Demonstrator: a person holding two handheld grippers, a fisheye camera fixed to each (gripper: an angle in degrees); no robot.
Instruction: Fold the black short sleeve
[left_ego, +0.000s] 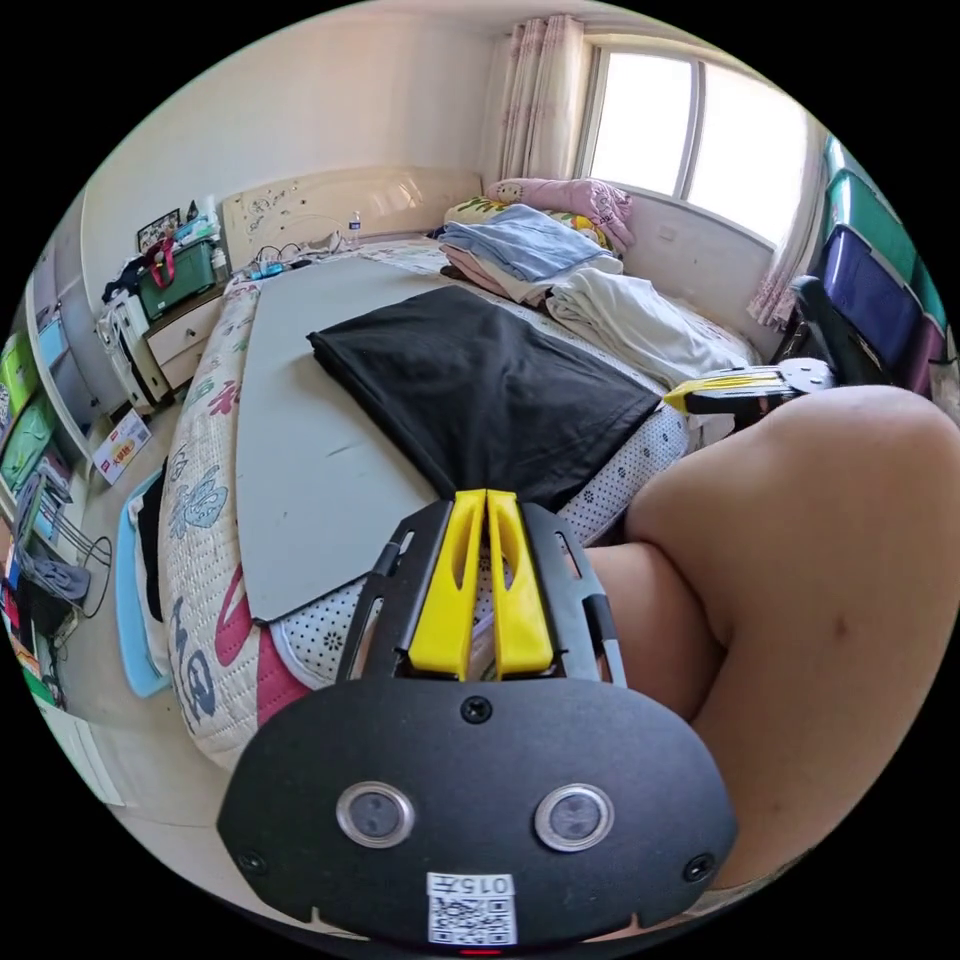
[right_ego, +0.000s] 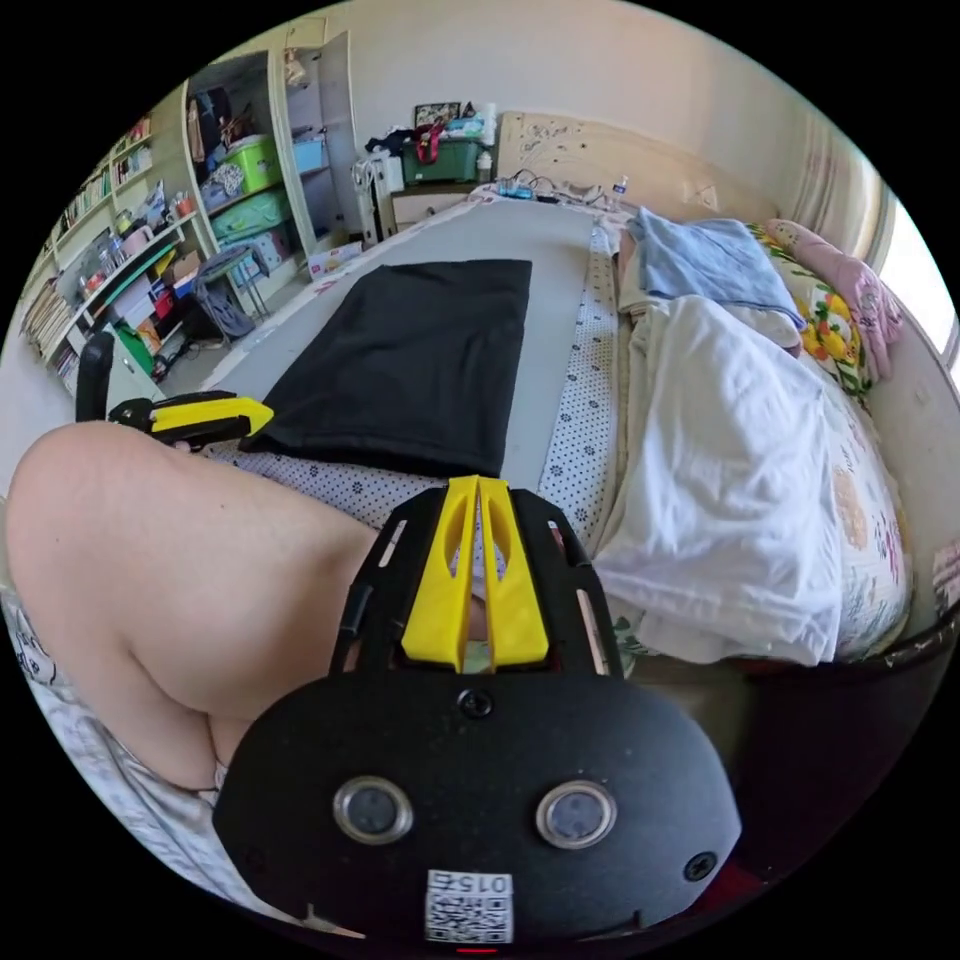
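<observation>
I have the black short sleeve (left_ego: 480, 385) lying folded into a long flat rectangle on the grey board (left_ego: 300, 470) that covers the near half of the bed, one narrow end toward me and the other toward the headboard (left_ego: 340, 200). In the left gripper view my left gripper (left_ego: 485, 497) has its yellow jaws pressed together right at the near corner of the garment — the dark cloth narrows to a point at the tips, so it looks pinched there, though I cannot see the fabric between the jaws plainly. In the right gripper view my right gripper (right_ego: 477, 485) is clenched as well, its tips at the near hem of the same garment where it meets the dotted sheet (right_ego: 580, 440); whether it grips cloth or only rests against the edge I cannot tell. Each view catches the other gripper low at the side, beyond a bare forearm (left_ego: 800, 560) that crosses the frame. Beside the board sits a heap of laundry — a white sheet (right_ego: 740, 470), a blue garment (right_ego: 705, 255) and pink bedding (left_ego: 585, 198) near the window (left_ego: 700, 130).
</observation>
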